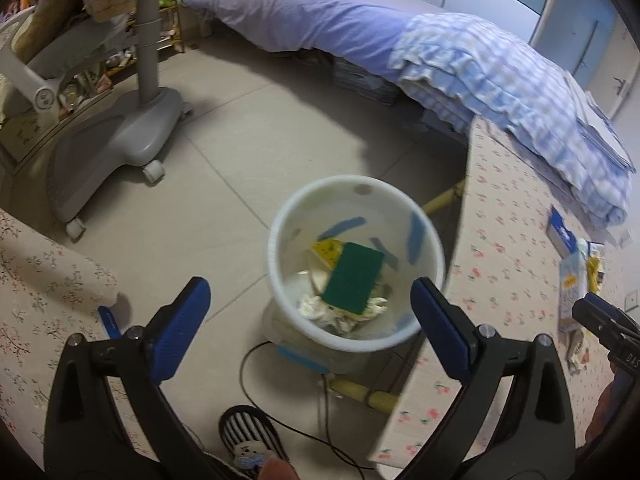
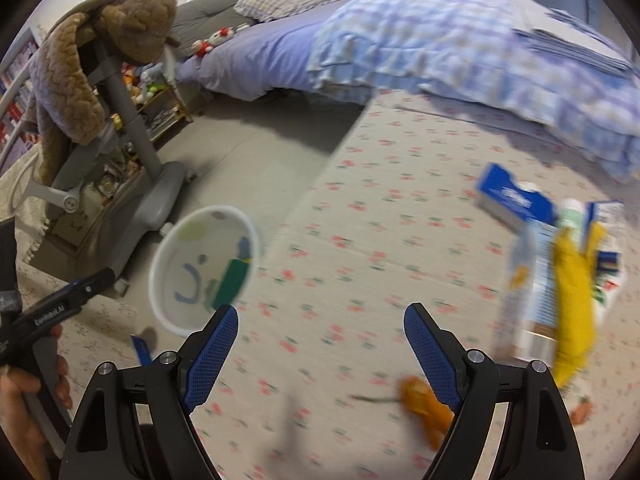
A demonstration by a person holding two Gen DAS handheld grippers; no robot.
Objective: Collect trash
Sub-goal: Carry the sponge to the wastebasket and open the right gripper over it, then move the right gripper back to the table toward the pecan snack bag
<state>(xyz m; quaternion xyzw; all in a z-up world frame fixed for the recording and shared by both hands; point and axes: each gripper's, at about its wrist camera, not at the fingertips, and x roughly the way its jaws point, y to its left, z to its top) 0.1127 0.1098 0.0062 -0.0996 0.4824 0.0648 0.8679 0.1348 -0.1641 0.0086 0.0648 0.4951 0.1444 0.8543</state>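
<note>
A white bin (image 1: 276, 248) stands on the floor beside the floral-covered table (image 1: 500, 240). Inside it lie a green and yellow sponge (image 1: 354, 282) and crumpled tissue (image 1: 312, 306). My left gripper (image 1: 310, 286) hangs open above the bin with nothing between its pads. My right gripper (image 2: 320, 312) is open and empty over the table (image 2: 360, 220). An orange peel (image 2: 424, 400) lies by its right finger. At the table's right lie a yellow peel-like thing (image 2: 572, 288), milk cartons (image 2: 532, 280) and a blue box (image 2: 512, 196). This view is blurred.
A grey wheeled chair base (image 1: 120, 140) stands on the floor to the left. The bed (image 1: 320, 20) with a checked blanket (image 1: 500, 92) runs behind the table. A striped slipper (image 1: 248, 432) and a black cable (image 1: 256, 392) lie near the bin.
</note>
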